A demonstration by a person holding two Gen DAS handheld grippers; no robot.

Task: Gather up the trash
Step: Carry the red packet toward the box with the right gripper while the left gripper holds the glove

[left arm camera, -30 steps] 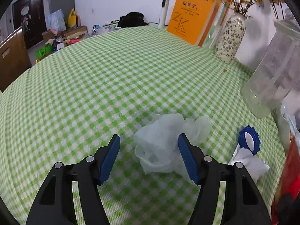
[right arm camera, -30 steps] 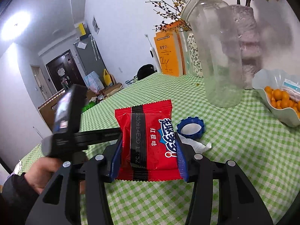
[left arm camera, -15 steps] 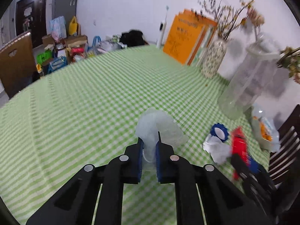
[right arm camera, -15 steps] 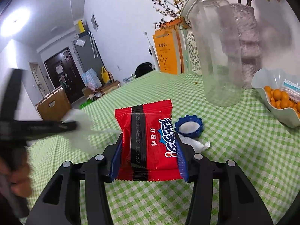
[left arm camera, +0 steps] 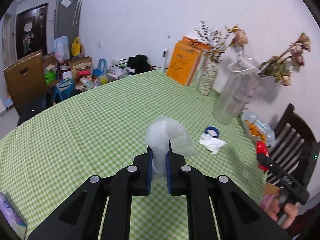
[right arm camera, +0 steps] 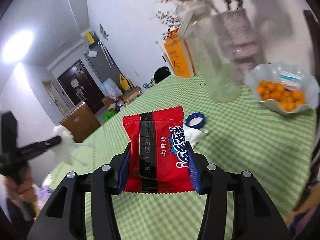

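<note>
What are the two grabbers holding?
Left hand-held gripper pinches the crumpled plastic bag at its lower end; right hand-held gripper clamps the red snack packet by its side edges.

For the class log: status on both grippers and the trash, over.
Left gripper shut on plastic wrap. Right gripper shut on red packet. Tissue, blue cap on table.

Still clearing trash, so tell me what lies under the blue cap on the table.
The blue cap rests partly on a crumpled white tissue, which spreads toward the camera over the green checked tablecloth. Whatever sits directly beneath the cap is covered.
</note>
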